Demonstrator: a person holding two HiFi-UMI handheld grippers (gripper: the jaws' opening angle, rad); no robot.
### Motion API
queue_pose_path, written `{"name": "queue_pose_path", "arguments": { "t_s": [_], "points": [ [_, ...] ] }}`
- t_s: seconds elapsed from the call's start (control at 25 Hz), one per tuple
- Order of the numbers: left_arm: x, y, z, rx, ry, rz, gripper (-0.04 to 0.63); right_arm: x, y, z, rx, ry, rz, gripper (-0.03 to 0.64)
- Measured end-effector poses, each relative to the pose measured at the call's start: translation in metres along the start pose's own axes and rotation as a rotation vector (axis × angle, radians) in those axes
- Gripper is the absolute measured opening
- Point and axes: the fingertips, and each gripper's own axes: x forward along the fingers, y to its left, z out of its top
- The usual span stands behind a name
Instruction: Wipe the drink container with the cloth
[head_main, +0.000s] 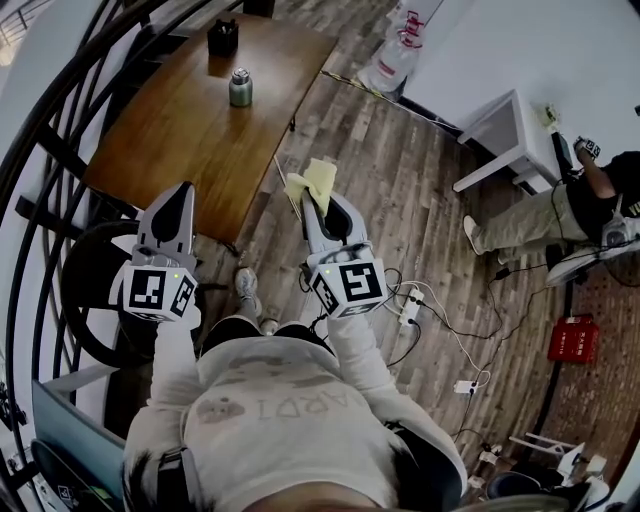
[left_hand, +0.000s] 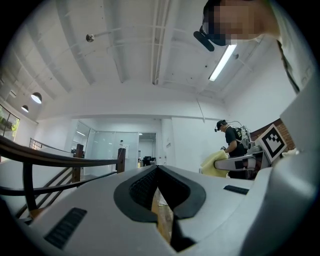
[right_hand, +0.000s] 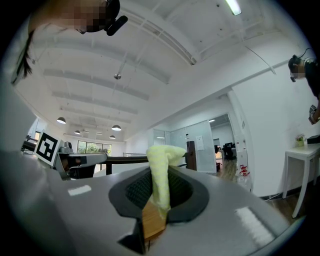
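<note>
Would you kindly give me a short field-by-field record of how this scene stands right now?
left gripper: shut, holding nothing
right gripper: shut on the yellow cloth
drink container: green, upright on the wooden table, apart from both grippers
wiping: not yet begun
bystander: person at the right, near a white table

Left gripper (head_main: 181, 192) closed, right gripper (head_main: 323, 203) pinching cloth (head_main: 316, 177)

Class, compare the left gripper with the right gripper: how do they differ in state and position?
The right gripper pinches a yellow cloth; the left gripper holds nothing. The left gripper shows against the wooden table, the right gripper against the plank floor. Both have their jaws shut.
</note>
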Motion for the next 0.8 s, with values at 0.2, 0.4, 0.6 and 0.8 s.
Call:
{"name": "queue_pose_path", "arguments": {
  "t_s": [0.2,0.4,0.6,0.8],
  "points": [
    [0.04,0.021,-0.002,-0.011,-0.006,0.007,0.005,0.037,-0.021,0.0,-0.004,0.007,-0.005,0.061],
    [0.08,0.05,-0.01,-0.015,-0.004,-0.004,0.005,0.084,-0.037,-0.005,-0.004,0.008,-0.01,0.061],
    [0.117,0.079,-0.012,-0.018,-0.007,-0.012,0.005,0.128,-0.048,-0.005,-0.004,0.006,-0.015,0.061],
    [0.148,0.109,-0.014,-0.023,-0.018,-0.026,0.005,0.168,-0.054,-0.008,-0.007,0.006,-0.025,0.061]
  ]
}}
